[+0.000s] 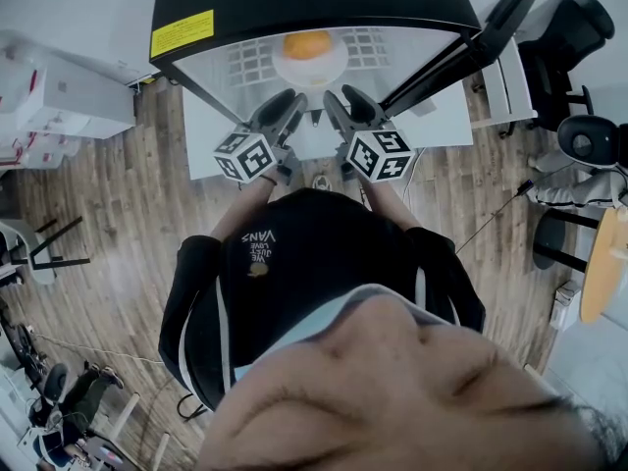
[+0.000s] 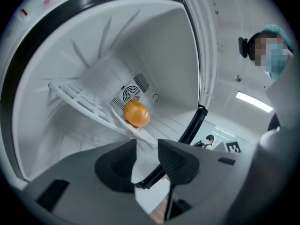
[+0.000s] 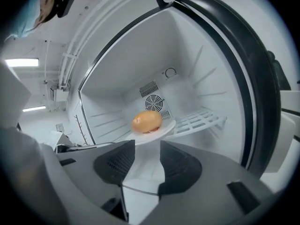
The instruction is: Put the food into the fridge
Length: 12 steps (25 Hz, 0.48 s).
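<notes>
Right tool (image 3: 147, 149) gapes empty, bun (image 3: 146, 121) well ahead.

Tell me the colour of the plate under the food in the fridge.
White. The plate shows best in the right gripper view.

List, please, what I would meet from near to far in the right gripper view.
right gripper, open with nothing between its jaws → plate → bun lying on it → round fan vent at the very back
</notes>
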Motion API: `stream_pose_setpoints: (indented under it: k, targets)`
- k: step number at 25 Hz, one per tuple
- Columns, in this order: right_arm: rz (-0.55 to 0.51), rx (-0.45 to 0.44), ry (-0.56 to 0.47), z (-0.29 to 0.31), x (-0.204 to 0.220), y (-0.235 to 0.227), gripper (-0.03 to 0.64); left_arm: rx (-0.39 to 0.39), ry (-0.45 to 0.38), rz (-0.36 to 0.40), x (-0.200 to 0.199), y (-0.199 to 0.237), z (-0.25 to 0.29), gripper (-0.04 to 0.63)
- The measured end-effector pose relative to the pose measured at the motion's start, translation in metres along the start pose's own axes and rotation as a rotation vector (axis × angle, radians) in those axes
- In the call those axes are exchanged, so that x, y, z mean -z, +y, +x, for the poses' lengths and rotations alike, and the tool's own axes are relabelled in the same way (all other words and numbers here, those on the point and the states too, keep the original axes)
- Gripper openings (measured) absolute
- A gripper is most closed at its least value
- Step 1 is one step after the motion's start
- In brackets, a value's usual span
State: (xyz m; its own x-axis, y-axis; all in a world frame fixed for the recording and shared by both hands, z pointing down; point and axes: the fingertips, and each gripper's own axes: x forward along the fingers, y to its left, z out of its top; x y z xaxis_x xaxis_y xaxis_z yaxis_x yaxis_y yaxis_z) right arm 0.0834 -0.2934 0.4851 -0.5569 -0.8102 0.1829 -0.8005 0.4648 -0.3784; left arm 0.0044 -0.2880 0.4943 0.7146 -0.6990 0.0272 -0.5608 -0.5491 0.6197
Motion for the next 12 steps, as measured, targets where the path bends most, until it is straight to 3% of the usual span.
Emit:
stream_pose_setpoints:
  k: [8,12]
  targets:
    - [-0.071,0.035,-0.001,-0.0034,0.0004,-0.0045,0.041,-0.027,0.003,0.1,0.0008,0.0006,0.0007,0.117]
    - [-0.097,0.037,0.0,-0.0005,-0.0013,-0.0043,0.026,-0.03,0.006,0.14,-0.0003,0.0,0.0016,0.093]
